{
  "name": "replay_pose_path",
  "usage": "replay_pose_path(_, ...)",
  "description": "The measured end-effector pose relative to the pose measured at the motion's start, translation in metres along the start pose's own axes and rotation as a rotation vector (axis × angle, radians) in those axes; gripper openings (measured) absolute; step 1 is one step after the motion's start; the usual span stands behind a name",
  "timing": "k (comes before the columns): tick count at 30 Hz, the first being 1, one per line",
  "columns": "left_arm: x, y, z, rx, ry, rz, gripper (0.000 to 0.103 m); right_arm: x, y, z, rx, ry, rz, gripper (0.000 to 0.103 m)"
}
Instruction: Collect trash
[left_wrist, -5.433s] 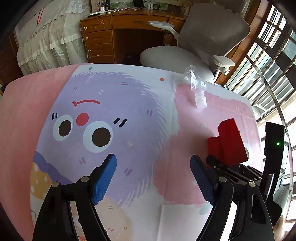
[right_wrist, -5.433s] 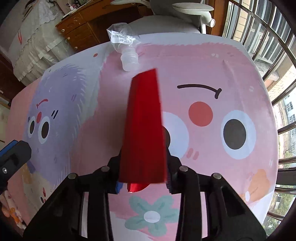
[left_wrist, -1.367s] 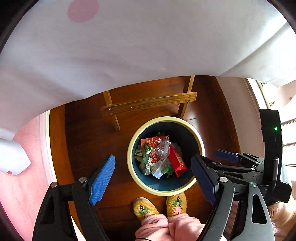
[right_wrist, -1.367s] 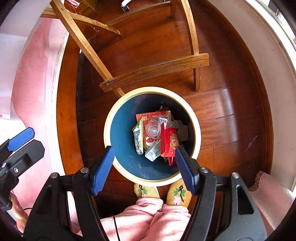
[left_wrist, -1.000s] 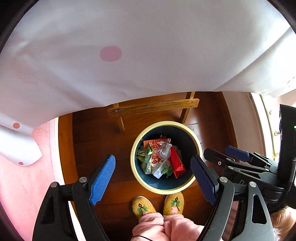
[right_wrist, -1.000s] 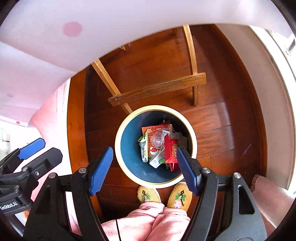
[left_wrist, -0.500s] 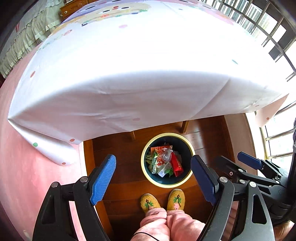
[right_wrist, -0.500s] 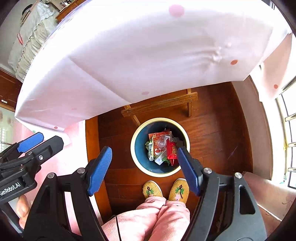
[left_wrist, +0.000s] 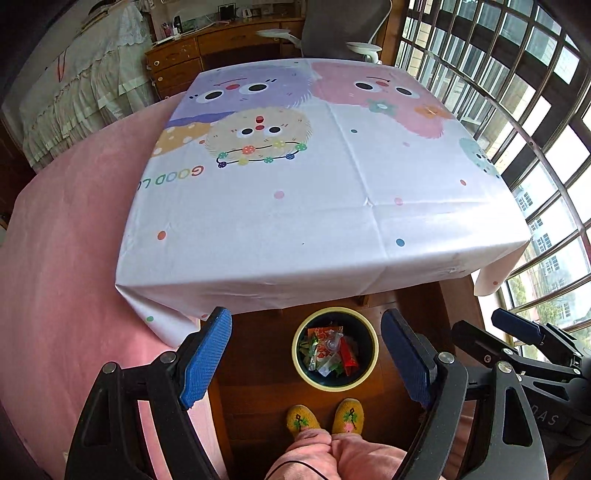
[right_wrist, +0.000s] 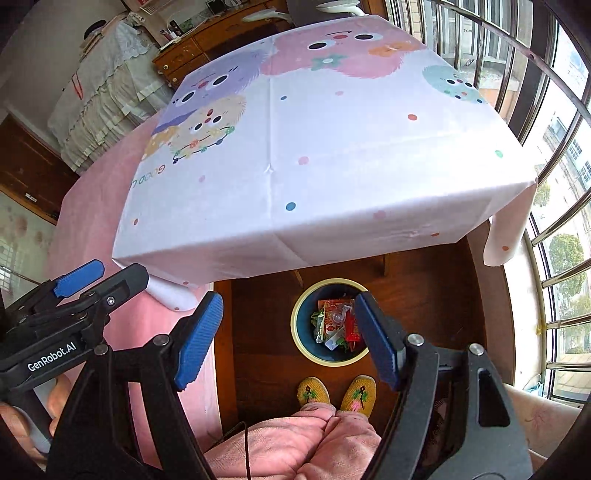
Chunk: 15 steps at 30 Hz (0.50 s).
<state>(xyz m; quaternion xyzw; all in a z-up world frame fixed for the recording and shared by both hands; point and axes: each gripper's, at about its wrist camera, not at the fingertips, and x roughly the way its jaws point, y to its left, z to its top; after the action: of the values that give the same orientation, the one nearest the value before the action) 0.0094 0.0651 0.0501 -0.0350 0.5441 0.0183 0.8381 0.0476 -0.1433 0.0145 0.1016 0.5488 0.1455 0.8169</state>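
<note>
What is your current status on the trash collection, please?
Left gripper open, empty. Right gripper open, empty. Trash in the bin on the floor. Tablecloth shows no litter; nothing in the way.

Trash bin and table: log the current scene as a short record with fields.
bin: round, dark inside, pale rim, on the wood floor just past the table's near edge
bin contents: wrappers, a red packet, clear plastic
tablecloth: cartoon print, no trash visible on it
left gripper: jaws open, empty
right gripper: jaws open, empty
person: yellow slippers beside the bin
</note>
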Motion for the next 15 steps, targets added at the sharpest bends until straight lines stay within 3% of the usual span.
replay_pose_path(9,-0.054,-0.002,0.006,-0.072,-0.089,0.015,0.085,-0.062,0.019,0.023,-0.094,-0.087,0.016,0.072)
replay_pose_path(15,-0.072,-0.013,-0.006,-0.081,-0.124,0.038,0.085,-0.073,0.026,0.019,-0.15,-0.117,0.002,0.073)
